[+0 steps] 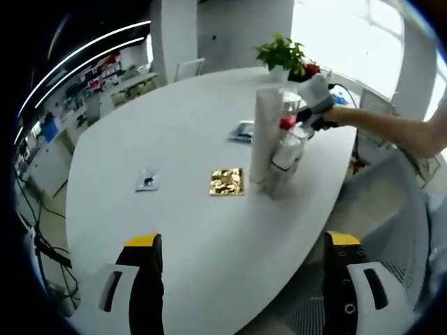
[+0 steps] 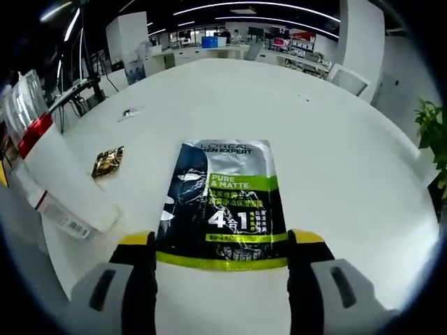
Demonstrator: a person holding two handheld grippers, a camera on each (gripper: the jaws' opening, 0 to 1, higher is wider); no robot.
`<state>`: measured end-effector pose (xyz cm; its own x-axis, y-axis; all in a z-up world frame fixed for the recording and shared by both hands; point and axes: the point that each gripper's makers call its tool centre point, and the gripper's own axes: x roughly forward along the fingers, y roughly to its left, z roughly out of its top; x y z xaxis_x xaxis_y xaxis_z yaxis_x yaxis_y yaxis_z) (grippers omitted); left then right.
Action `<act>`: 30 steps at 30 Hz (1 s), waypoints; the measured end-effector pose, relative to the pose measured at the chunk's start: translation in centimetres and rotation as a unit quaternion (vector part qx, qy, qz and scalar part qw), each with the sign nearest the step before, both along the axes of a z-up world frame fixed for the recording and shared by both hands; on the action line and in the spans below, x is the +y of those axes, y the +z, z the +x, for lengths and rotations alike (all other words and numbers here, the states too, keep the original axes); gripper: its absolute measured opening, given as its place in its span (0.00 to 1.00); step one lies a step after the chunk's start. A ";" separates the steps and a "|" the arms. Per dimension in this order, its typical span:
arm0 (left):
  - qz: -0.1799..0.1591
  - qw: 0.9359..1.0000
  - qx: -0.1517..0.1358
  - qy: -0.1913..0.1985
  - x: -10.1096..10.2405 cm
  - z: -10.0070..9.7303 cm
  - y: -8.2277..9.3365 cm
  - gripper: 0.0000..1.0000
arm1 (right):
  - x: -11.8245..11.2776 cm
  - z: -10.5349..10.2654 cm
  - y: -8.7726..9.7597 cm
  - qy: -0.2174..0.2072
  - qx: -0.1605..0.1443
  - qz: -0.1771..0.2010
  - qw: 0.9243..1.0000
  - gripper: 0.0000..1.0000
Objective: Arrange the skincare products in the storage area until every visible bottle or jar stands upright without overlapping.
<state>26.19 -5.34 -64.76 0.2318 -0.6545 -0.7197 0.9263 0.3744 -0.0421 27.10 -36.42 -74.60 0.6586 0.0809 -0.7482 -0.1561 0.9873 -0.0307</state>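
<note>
- Left gripper: jaws wide apart, nothing between them, over the near edge of the white table.
- From the left gripper view the skincare cluster sits well ahead of the jaws and a bit to the right, near the table's right edge: a tall white tube upright, a clear-capped bottle with a red band just beside it, and a smaller white bottle in front, leaning against or touching the others; cannot tell exact contact.
- Gold foil sachet lies flat on the table just left of the cluster, apart from it.
- Small grey sachet lies flat further left, well apart from the gold one.
- Dark sachet lies flat beyond the cluster, near the tube's left side in the left gripper view.
- Right gripper seen past the cluster, held by a person's hand and bare forearm coming in from the right.
- Potted plant at the far table edge.
- Right gripper view: jaws spread open, each yellow-tipped finger flanking the near end of the dark sachet, a black-and-green L'Oreal Men Expert pack lying flat on the table; the pack sits between the jaws, whether the tips touch its edges cannot be told.
- White bottle with red band and clear cap tilts across the left of the right gripper view, close to the left jaw but apart from it.
- Gold foil sachet lies beyond that bottle, left of the dark pack.
</note>
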 end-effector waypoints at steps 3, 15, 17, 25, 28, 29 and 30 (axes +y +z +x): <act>0.001 1.000 0.000 0.000 0.1 0.0 0.0 0.93 | 0.0 0.1 -0.1 0.003 0.002 -0.003 1.000 0.77; 0.001 1.000 0.000 -0.006 -0.2 -0.1 0.0 0.91 | 0.0 0.0 -0.1 0.006 0.000 -0.004 1.000 0.73; 0.001 1.000 0.000 -0.006 -0.2 -0.2 0.0 0.91 | 0.1 0.2 0.0 0.009 -0.004 -0.002 1.000 0.70; 0.003 1.000 0.003 -0.006 -0.1 -0.3 -0.1 0.89 | -0.3 0.3 0.1 0.007 -0.006 -0.002 1.000 0.60; 0.003 1.000 0.003 -0.006 -0.1 -0.4 -0.1 0.88 | -0.4 0.4 0.4 0.008 -0.008 -0.002 1.000 0.51; 0.003 1.000 0.004 -0.007 -0.1 -0.4 -0.1 0.88 | -0.3 0.4 0.4 0.008 -0.009 -0.002 1.000 0.49; 0.004 1.000 0.005 -0.007 -0.1 -0.5 -0.2 0.88 | -0.4 0.5 0.5 0.010 -0.012 -0.002 1.000 0.47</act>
<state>25.74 -5.46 -64.92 0.2147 -0.6519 -0.7273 0.9313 0.3610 -0.0486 27.64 -36.82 -74.06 0.6745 0.0908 -0.7326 -0.1750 0.9838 -0.0392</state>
